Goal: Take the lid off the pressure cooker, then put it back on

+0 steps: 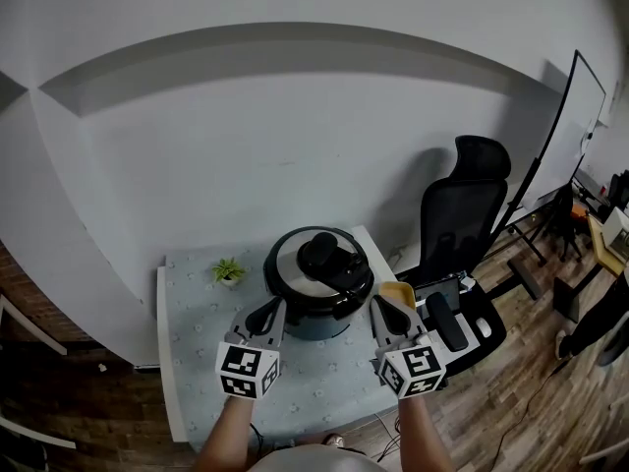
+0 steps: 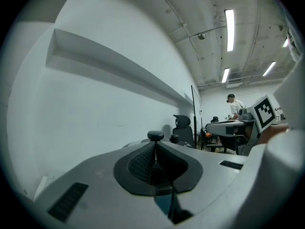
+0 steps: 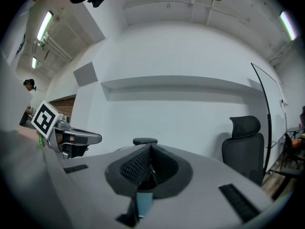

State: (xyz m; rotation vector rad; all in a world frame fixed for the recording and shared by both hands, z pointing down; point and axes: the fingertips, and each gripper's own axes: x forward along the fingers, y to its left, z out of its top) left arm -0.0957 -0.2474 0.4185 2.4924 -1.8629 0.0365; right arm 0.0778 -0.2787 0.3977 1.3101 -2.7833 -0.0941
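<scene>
Pale table w/ lidded pressure cooker; L gripper & R gripper jaws closed, empty.

small green potted plant on pale patterned tabletop | black mesh office chair just right of it | brown wood-plank floor

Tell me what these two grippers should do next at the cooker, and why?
Probably open both sets of jaws. The lid sits on the cooker, untouched, and the left gripper and right gripper hover at its near side, jaws shut together on nothing. They would need to open before either can take hold of the lid.
</scene>
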